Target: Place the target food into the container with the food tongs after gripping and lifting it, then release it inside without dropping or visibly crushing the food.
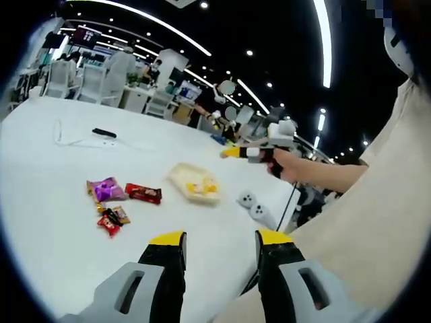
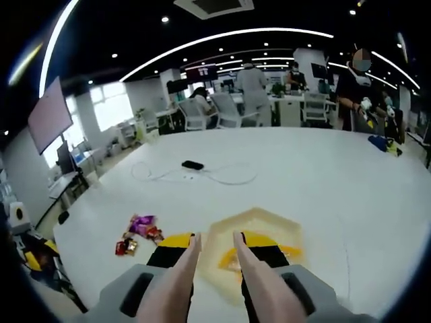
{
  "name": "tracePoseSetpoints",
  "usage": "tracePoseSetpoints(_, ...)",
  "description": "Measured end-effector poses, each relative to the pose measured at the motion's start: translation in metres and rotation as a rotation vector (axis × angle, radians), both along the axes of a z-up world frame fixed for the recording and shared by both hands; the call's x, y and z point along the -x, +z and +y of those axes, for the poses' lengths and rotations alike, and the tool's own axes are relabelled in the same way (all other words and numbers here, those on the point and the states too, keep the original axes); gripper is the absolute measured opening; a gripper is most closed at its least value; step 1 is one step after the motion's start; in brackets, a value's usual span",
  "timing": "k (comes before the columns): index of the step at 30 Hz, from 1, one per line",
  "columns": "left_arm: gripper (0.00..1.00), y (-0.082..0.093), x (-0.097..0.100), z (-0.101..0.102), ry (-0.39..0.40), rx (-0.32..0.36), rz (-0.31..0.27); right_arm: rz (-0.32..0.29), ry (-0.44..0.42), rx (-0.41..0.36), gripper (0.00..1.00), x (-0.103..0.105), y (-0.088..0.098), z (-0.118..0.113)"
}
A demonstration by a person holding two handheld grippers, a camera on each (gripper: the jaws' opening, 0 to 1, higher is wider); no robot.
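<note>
My right gripper (image 2: 217,241) is shut on a pair of beige food tongs (image 2: 190,259). The two tong arms run up between its yellow-tipped jaws, with their tips slightly apart and nothing between them. Directly below the tongs lies a pale yellow hexagonal container (image 2: 259,215) holding yellow food pieces (image 2: 286,253). In the left gripper view the same container (image 1: 182,173) sits mid-table, and a hand holds the right gripper (image 1: 232,152) above and to its right. Wrapped snacks (image 1: 108,190) lie left of the container. My left gripper (image 1: 220,239) hangs open near the table's edge, holding nothing.
A red packet (image 1: 143,193) and small candies (image 1: 112,221) lie by the purple one; the snack pile (image 2: 138,232) is left of the tongs. A black phone (image 2: 192,165) with a white cable lies farther back. Two white controllers (image 1: 256,206) rest near the table edge. People and chairs stand behind.
</note>
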State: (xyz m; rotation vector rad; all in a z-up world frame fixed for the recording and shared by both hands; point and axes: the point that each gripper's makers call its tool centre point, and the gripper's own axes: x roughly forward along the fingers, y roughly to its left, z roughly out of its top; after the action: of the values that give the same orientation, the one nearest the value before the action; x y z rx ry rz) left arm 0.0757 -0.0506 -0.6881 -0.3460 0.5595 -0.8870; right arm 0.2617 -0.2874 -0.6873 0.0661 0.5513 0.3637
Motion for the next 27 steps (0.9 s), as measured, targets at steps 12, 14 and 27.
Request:
tracePoseSetpoints(12,0.4,0.0,0.005,0.011,0.048,0.0,0.001,0.012,0.064,0.002,0.26,-0.005,-0.003,0.026)
tracePoseSetpoints(14,0.4,0.001,0.005,0.013,0.057,0.001,0.001,0.024,0.074,0.011,0.26,-0.006,-0.007,0.028)
tracePoseSetpoints(27,0.4,0.0,0.01,0.022,0.104,-0.001,0.005,0.033,0.142,0.004,0.26,-0.019,-0.014,0.044)
